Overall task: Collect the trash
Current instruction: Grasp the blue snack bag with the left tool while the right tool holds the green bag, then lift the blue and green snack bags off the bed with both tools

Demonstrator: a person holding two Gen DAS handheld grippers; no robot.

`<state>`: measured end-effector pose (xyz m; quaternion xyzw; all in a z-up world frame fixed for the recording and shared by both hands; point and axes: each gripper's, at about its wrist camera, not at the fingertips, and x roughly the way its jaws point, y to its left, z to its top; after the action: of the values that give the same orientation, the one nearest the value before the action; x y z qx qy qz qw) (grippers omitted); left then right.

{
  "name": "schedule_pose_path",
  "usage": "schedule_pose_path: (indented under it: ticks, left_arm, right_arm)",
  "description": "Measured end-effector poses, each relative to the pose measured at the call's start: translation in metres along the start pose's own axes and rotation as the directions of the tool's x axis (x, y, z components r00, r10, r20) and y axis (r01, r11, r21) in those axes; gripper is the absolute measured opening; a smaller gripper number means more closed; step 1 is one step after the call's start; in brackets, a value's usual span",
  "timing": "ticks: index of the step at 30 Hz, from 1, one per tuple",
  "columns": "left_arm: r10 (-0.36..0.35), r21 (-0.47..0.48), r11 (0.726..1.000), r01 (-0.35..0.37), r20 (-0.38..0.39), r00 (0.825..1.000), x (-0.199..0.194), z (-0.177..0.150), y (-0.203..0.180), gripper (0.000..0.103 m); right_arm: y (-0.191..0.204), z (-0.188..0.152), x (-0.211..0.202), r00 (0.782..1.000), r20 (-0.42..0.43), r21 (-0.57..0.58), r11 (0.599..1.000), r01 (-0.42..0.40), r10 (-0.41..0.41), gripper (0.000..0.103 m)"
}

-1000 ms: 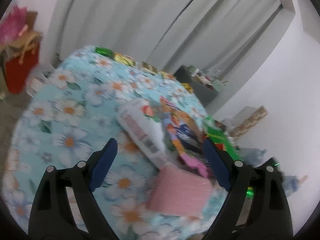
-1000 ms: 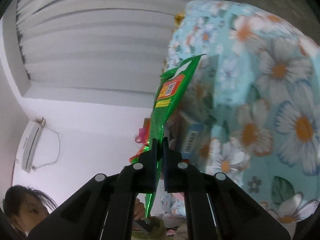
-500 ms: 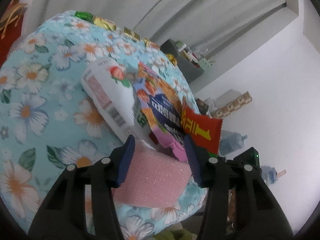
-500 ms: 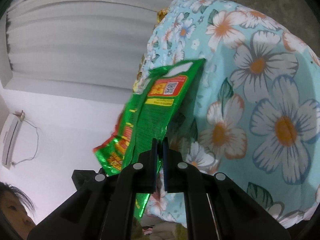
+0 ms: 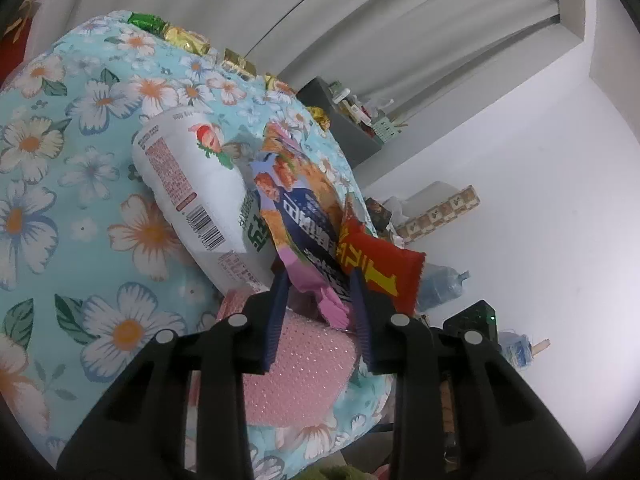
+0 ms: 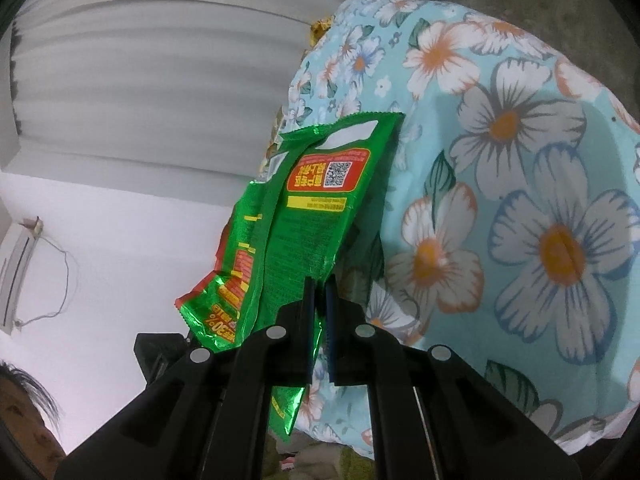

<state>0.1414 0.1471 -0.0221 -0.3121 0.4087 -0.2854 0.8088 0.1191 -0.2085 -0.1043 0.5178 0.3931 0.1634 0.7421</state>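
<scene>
While the right tool [image 6: 319, 280] stays clenched on the green wrapper [image 6: 316, 204], the left tool [image 5: 316, 280] is closing around the orange-blue wrapper [image 5: 300, 216] at frame centre; next, lift it clear.

In the left wrist view, a white bag [image 5: 192, 184] lies on the tablecloth [image 5: 80, 152] at centre. Overlapping it toward 3 o'clock is a printed packet [image 5: 304, 216], with a red packet [image 5: 380, 268] beyond at 4 o'clock. A bubble mailer [image 5: 304, 376] lies under them at 6 o'clock. 4 foil wrappers [image 5: 188, 38] line the far edge at 11 o'clock.
</scene>
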Motion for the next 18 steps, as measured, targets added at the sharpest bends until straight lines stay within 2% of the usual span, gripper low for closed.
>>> schedule_pose_path:
  ticks: [4,8,12,18]
  left_arm:
    - [0.084,-0.023,0.996,-0.085,-0.041,0.996,0.011,0.003,0.004,0.028]
    - [0.084,-0.036,0.996,-0.085,-0.052,0.995,0.015,0.005,0.004,0.028]
    - [0.073,-0.043,0.996,-0.076,-0.059,0.996,0.020,0.006,0.004,0.019]
    - [0.071,-0.015,0.997,-0.072,-0.046,0.996,0.023,0.005,0.000,0.016]
  right_arm:
    - [-0.001,0.000,0.003,1.000,0.003,0.006,1.000,0.002,-0.002,0.005]
    - [-0.005,-0.001,0.001,1.000,0.001,0.011,1.000,0.002,-0.002,0.005]
    - [-0.006,-0.001,0.002,1.000,0.004,0.014,1.000,0.001,-0.001,0.005]
    - [-0.008,-0.002,-0.001,1.000,0.006,0.016,1.000,-0.002,0.002,0.005]
